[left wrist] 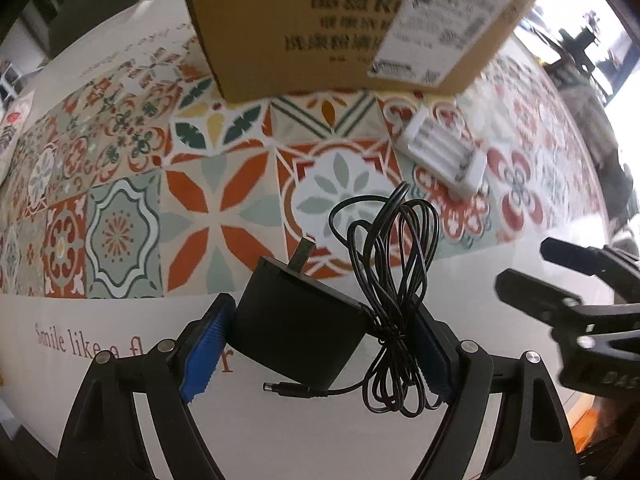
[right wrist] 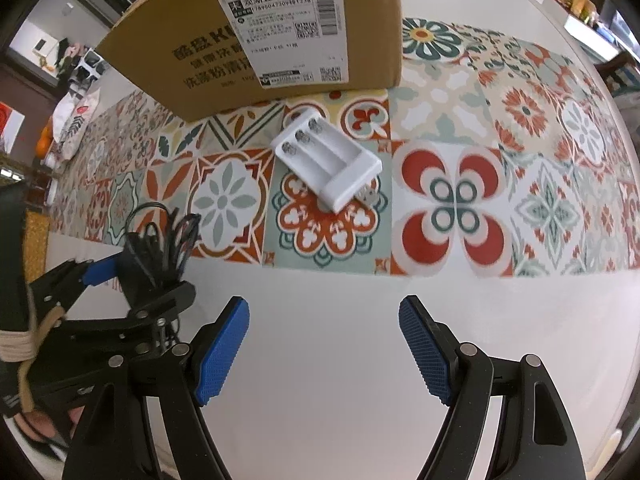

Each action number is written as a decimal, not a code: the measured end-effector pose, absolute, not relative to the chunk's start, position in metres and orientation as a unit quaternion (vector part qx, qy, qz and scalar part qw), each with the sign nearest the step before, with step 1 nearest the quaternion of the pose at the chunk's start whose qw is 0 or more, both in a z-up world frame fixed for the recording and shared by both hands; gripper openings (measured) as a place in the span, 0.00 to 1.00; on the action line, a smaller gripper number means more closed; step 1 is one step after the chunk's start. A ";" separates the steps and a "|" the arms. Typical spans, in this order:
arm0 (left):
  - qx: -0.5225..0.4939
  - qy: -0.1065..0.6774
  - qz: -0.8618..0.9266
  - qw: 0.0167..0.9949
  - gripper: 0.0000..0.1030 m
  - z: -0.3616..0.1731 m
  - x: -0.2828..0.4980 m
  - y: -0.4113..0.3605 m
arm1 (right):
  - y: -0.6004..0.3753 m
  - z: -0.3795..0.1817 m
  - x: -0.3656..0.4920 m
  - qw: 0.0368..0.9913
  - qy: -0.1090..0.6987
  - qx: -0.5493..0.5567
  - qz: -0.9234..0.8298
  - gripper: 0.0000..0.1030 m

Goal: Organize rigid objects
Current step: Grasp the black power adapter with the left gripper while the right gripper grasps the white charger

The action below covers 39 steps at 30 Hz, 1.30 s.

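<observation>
Left wrist: left gripper (left wrist: pixel 320 344) clamps black adapter (left wrist: pixel 296 320); right gripper (right wrist: pixel 324 348) spread over bare tabletop (right wrist: pixel 320 300)

Place: home living area | table under patterned tile-print tablecloth (right wrist: pixel 448 196) | shipping carton (right wrist: pixel 280 40) at 12 o'clock | cluttered room at 10 o'clock

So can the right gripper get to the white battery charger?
Probably yes: the right gripper is open and empty, and the white battery charger lies straight ahead on the tablecloth with nothing between them.
</observation>
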<state>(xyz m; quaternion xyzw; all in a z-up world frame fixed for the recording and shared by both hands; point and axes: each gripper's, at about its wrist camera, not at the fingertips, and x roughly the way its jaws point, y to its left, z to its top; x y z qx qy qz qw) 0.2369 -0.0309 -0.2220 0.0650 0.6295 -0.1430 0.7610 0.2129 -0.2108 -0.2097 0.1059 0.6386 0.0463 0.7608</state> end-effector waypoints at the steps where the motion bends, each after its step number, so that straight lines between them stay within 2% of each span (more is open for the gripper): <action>1: 0.057 0.628 -0.137 0.764 0.81 -0.219 0.240 -0.030 | -0.211 -0.209 0.217 0.764 0.635 0.102 0.051 0.75; 6: 0.030 0.622 -0.111 0.774 0.81 -0.211 0.252 -0.024 | -0.210 -0.210 0.237 0.771 0.630 0.071 0.060 0.75; 23: 0.015 0.640 -0.064 0.766 0.81 -0.232 0.282 -0.038 | -0.181 -0.236 0.302 0.778 0.618 -0.061 0.098 0.75; 33: 0.017 0.645 -0.062 0.762 0.81 -0.237 0.286 -0.043 | -0.174 -0.254 0.319 0.784 0.606 -0.074 0.112 0.74; 36: 0.015 0.645 -0.061 0.762 0.81 -0.237 0.286 -0.043 | -0.173 -0.254 0.317 0.786 0.603 -0.078 0.113 0.70; 38: 0.014 0.645 -0.061 0.761 0.81 -0.237 0.286 -0.041 | -0.172 -0.254 0.315 0.789 0.600 -0.076 0.109 0.64; 39: 0.014 0.645 -0.062 0.762 0.81 -0.237 0.286 -0.039 | -0.173 -0.253 0.313 0.790 0.599 -0.075 0.109 0.55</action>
